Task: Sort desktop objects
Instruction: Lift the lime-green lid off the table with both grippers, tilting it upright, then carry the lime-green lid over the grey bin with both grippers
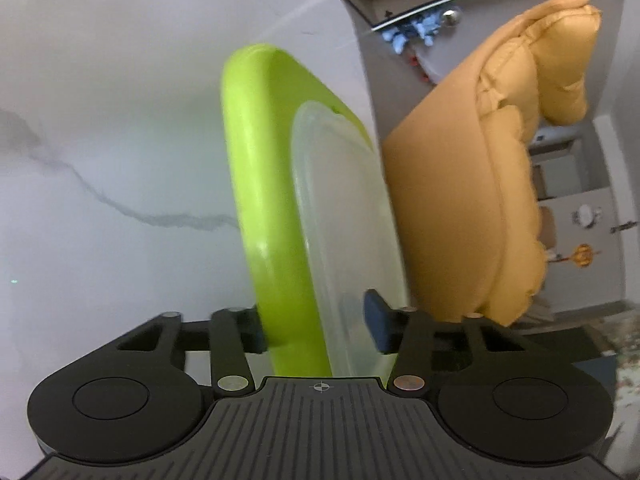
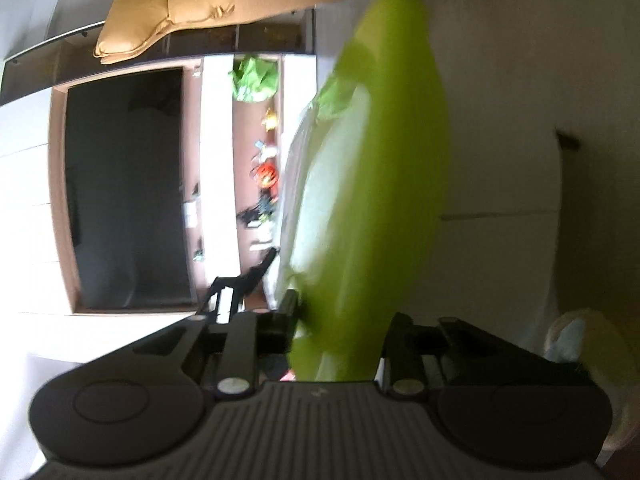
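Observation:
A lime-green plastic box (image 1: 264, 184) with a clear translucent lid (image 1: 344, 232) stands on edge between my left gripper's fingers. My left gripper (image 1: 316, 326) is shut on one end of it, one pad on the green side and one on the lid. In the right wrist view the same green box (image 2: 384, 184) runs up the middle, blurred. My right gripper (image 2: 340, 332) is shut on its other end. The box is held off the white marble table (image 1: 100, 160).
A mustard-yellow padded sofa (image 1: 480, 184) lies beyond the table edge on the right. In the right wrist view a dark TV screen (image 2: 124, 188) sits in a wall unit, with small toys (image 2: 266, 172) on a shelf. A pale bag (image 2: 576, 340) is at lower right.

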Demonstrator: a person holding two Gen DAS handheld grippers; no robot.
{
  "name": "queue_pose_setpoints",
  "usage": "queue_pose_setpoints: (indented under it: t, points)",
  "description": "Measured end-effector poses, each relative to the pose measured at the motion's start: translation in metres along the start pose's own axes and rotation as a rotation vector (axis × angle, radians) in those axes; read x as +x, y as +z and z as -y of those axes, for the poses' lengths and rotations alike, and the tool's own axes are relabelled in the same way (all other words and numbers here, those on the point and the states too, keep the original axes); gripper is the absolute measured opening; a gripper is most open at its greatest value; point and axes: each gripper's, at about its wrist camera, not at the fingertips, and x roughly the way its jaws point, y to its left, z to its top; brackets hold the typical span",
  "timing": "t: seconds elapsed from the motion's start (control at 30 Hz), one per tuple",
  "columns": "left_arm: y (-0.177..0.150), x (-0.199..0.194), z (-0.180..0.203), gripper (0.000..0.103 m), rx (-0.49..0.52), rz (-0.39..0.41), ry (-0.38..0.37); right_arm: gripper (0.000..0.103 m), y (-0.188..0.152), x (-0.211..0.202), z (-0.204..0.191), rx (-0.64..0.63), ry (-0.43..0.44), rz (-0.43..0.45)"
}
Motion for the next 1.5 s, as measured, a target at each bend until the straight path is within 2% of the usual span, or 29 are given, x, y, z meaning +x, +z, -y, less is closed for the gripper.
queue_pose_setpoints:
  t: [0.1,0.13,0.2,0.23,0.27,0.3,0.33,0.37,0.4,0.43,0.53,0.67,0.73,0.77,0.8,0.83,0.9,0.97,1.03,1.17,1.23,1.33,1.4,1.43,1.47,1.5]
  points:
    - [-0.007,-0.001,-0.003,0.04,-0.049,-0.015,-0.034,0.033,-0.001,0.0,-0.002,-0.003,0.004,0.087]
    - [-0.009,0.0,-0.003,0.04,-0.066,-0.026,-0.039,0.034,-0.003,0.0,0.0,0.012,0.008,0.148]
    - [-0.014,0.0,-0.005,0.04,-0.084,-0.053,-0.052,0.045,-0.016,0.002,0.004,0.04,0.018,0.238]
    - [-0.016,0.0,-0.006,0.04,-0.087,-0.069,-0.057,0.054,-0.022,0.007,0.008,0.066,0.031,0.257]
    - [-0.018,0.0,-0.007,0.04,-0.09,-0.085,-0.061,0.055,-0.025,0.012,0.013,0.095,0.043,0.261]
    - [-0.019,0.0,-0.007,0.045,-0.085,-0.095,-0.057,0.055,-0.028,0.019,0.017,0.12,0.064,0.255]
    - [-0.019,-0.001,-0.009,0.05,-0.087,-0.095,-0.046,0.042,-0.027,0.024,0.02,0.129,0.093,0.239]
    - [-0.019,-0.004,-0.014,0.057,-0.096,-0.096,-0.047,0.02,-0.025,0.028,0.023,0.134,0.12,0.222]
    - [-0.017,-0.003,-0.017,0.07,-0.113,-0.102,-0.052,0.016,-0.019,0.029,0.023,0.128,0.134,0.208]
    - [-0.015,-0.001,-0.019,0.073,-0.131,-0.109,-0.058,0.005,-0.014,0.028,0.02,0.126,0.14,0.208]
    - [-0.01,0.002,-0.02,0.093,-0.132,-0.106,-0.079,0.004,-0.002,0.029,0.011,0.108,0.139,0.202]
    - [-0.006,-0.004,-0.008,0.096,-0.044,-0.065,-0.112,0.004,0.003,0.039,-0.007,0.089,0.159,0.11]
    - [-0.006,-0.014,-0.005,0.096,-0.014,-0.045,-0.134,0.005,0.001,0.041,-0.024,0.005,0.135,0.115]
    - [-0.006,-0.02,-0.002,0.091,-0.001,-0.028,-0.139,0.006,-0.009,0.036,-0.035,-0.034,0.13,0.128]
    - [-0.005,-0.025,0.0,0.078,0.013,-0.011,-0.13,0.007,-0.012,0.033,-0.045,-0.081,0.117,0.151]
    - [-0.003,-0.032,0.003,0.07,0.03,0.004,-0.114,0.009,-0.016,0.032,-0.054,-0.115,0.106,0.172]
    - [0.003,-0.045,0.003,0.034,0.05,0.018,-0.131,0.012,-0.025,0.031,-0.077,-0.212,0.084,0.214]
    - [0.011,-0.062,0.002,0.032,0.056,0.03,-0.186,0.018,-0.032,0.03,-0.104,-0.332,0.059,0.255]
    - [0.019,-0.092,0.005,0.03,0.078,0.079,-0.218,0.02,-0.042,0.037,-0.135,-0.394,0.045,0.258]
    - [0.037,-0.16,0.011,0.029,0.104,0.163,-0.31,0.02,-0.057,0.058,-0.182,-0.447,0.119,0.221]
    - [0.046,-0.196,0.012,0.032,0.094,0.204,-0.365,0.021,-0.071,0.072,-0.219,-0.543,0.161,0.193]
    - [0.052,-0.278,0.003,0.035,0.134,0.347,-0.417,0.021,-0.099,0.101,-0.28,-0.711,0.242,0.111]
    - [0.048,-0.336,-0.007,0.036,0.183,0.463,-0.408,0.017,-0.128,0.121,-0.308,-0.816,0.312,0.019]
    - [0.043,-0.366,-0.015,0.037,0.203,0.522,-0.384,0.012,-0.144,0.131,-0.321,-0.866,0.345,-0.026]
    - [0.037,-0.396,-0.024,0.041,0.218,0.577,-0.351,0.004,-0.158,0.143,-0.333,-0.91,0.374,-0.065]
    - [0.033,-0.42,-0.032,0.041,0.223,0.619,-0.325,0.003,-0.171,0.156,-0.341,-0.931,0.387,-0.088]
